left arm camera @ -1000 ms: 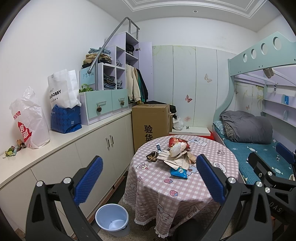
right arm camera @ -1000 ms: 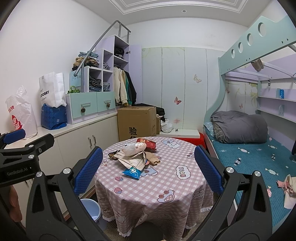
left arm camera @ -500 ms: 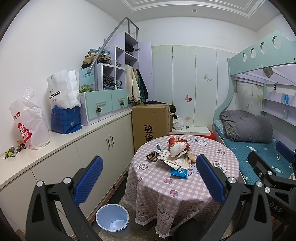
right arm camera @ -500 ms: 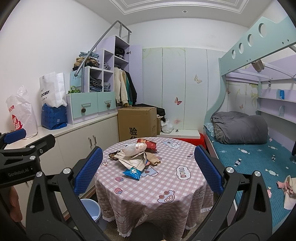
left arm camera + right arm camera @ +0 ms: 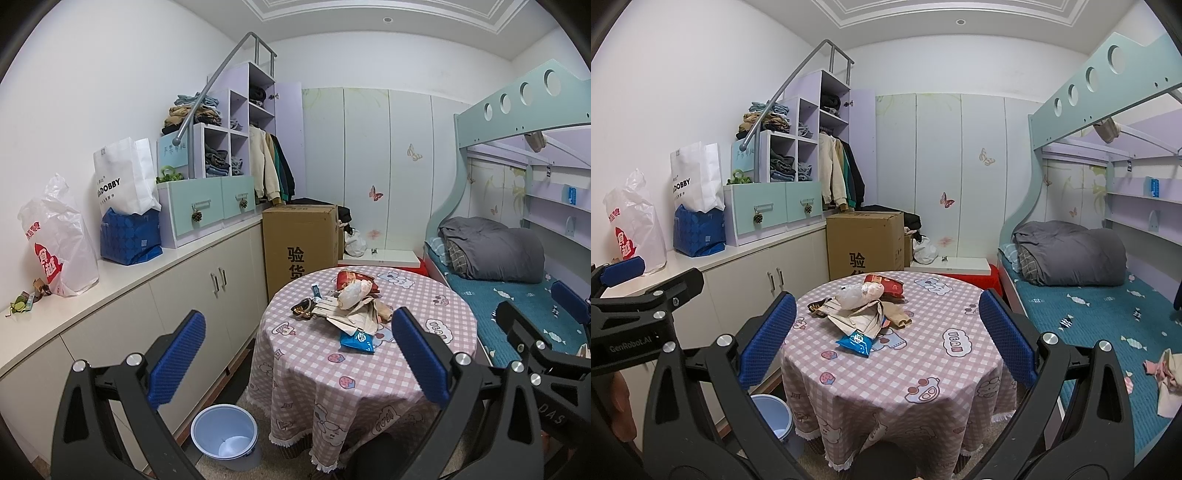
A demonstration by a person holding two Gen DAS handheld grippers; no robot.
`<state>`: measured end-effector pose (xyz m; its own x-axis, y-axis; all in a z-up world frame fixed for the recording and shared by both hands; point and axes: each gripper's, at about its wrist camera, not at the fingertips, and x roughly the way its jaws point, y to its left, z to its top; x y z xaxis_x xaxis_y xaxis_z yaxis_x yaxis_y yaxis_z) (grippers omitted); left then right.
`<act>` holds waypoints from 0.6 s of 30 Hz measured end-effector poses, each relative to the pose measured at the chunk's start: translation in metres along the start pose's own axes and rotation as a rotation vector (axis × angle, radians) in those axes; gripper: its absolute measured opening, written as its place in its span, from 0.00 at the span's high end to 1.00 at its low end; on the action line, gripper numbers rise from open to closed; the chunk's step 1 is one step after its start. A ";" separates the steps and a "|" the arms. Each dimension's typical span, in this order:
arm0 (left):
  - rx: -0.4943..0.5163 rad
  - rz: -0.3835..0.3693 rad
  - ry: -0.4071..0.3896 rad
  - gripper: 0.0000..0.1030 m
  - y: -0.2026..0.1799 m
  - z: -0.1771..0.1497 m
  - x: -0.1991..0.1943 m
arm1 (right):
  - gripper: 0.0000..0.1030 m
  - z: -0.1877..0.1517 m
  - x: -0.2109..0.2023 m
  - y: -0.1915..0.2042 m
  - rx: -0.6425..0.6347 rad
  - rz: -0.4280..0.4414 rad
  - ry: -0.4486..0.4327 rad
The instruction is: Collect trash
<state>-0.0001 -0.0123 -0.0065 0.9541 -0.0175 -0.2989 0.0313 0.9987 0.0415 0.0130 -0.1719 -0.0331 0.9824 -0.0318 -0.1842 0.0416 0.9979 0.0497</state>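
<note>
A pile of trash (image 5: 351,308) lies on a round table with a pink checked cloth (image 5: 369,373): crumpled paper, a red snack bag (image 5: 352,277), a clear plastic bag and a blue wrapper (image 5: 357,339). The pile also shows in the right wrist view (image 5: 864,314). A light blue bin (image 5: 225,435) stands on the floor left of the table, partly seen in the right wrist view (image 5: 772,415). My left gripper (image 5: 295,358) is open and empty, short of the table. My right gripper (image 5: 882,339) is open and empty, in front of the table.
White cabinets (image 5: 147,310) with bags on top run along the left wall. A cardboard box (image 5: 299,243) stands behind the table. A bunk bed (image 5: 1108,302) with a grey duvet fills the right side. The left gripper shows at the right view's left edge (image 5: 635,306).
Both views have shifted very slightly; the grippers stay open and empty and the trash has not moved.
</note>
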 end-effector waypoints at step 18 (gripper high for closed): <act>0.001 0.002 0.009 0.04 0.000 -0.006 0.002 | 0.06 -0.004 0.001 0.000 0.001 0.005 0.008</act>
<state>-0.0003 -0.0116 -0.0128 0.9515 -0.0153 -0.3072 0.0300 0.9986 0.0434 0.0135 -0.1716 -0.0369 0.9811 -0.0267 -0.1916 0.0373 0.9980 0.0519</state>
